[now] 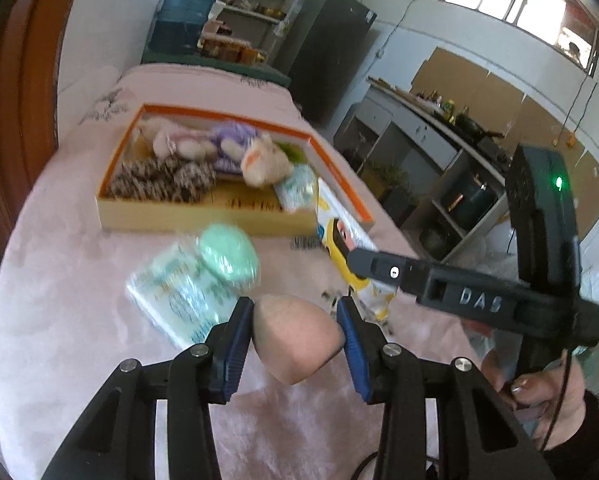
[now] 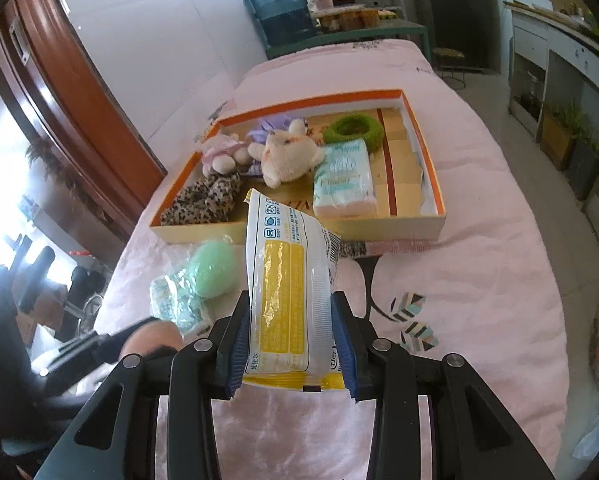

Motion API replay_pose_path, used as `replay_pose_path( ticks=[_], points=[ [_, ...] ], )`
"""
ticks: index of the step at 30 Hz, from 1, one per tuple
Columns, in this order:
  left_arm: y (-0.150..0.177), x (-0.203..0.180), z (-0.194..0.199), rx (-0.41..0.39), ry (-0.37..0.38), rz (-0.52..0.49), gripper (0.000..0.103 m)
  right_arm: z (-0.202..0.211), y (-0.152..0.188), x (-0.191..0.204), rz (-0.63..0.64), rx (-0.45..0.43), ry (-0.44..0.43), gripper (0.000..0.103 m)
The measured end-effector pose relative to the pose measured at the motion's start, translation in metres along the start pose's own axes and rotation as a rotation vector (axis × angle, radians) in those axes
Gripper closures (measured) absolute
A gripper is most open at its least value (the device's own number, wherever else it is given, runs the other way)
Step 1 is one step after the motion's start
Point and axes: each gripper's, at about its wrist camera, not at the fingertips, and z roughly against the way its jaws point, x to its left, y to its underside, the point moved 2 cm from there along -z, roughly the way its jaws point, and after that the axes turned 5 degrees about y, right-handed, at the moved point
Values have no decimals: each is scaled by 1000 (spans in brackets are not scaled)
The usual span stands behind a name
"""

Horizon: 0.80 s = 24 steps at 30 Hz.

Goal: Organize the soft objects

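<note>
My left gripper (image 1: 295, 308) is shut on a pink egg-shaped sponge (image 1: 295, 348), its blue pads pressing both sides just above the pink bedspread. My right gripper (image 2: 291, 300) is shut on a yellow-and-white plastic packet (image 2: 287, 272) that stands upright between its fingers. In the left wrist view that gripper (image 1: 357, 260) reaches in from the right. A mint-green sponge (image 1: 229, 256) rests on a pale green tissue pack (image 1: 179, 296) in front of the orange-rimmed box (image 1: 203, 216). Inside the box (image 2: 399, 232) lie plush toys (image 2: 287, 160), a leopard scrunchie (image 2: 207, 200), a green scrunchie (image 2: 353, 130) and another tissue pack (image 2: 343, 180).
The bed's pink cover (image 2: 479, 280) spreads wide to the right of the box. A wooden door (image 2: 79, 92) stands at the left. A water jug (image 2: 279, 4) and shelves are beyond the bed's far end, and a counter (image 1: 439, 120) runs along the right wall.
</note>
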Motion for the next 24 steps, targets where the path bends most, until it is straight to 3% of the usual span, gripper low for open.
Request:
replay_pose_path(
  ticks=[15,24],
  points=[
    [-66,5,33,-155,-38,-5,59,21,-24,8,32,-66,-10,64],
    [-87,8,42,-202,-62,-13,59,33,-40,11,47,-107,-3,65]
  ],
)
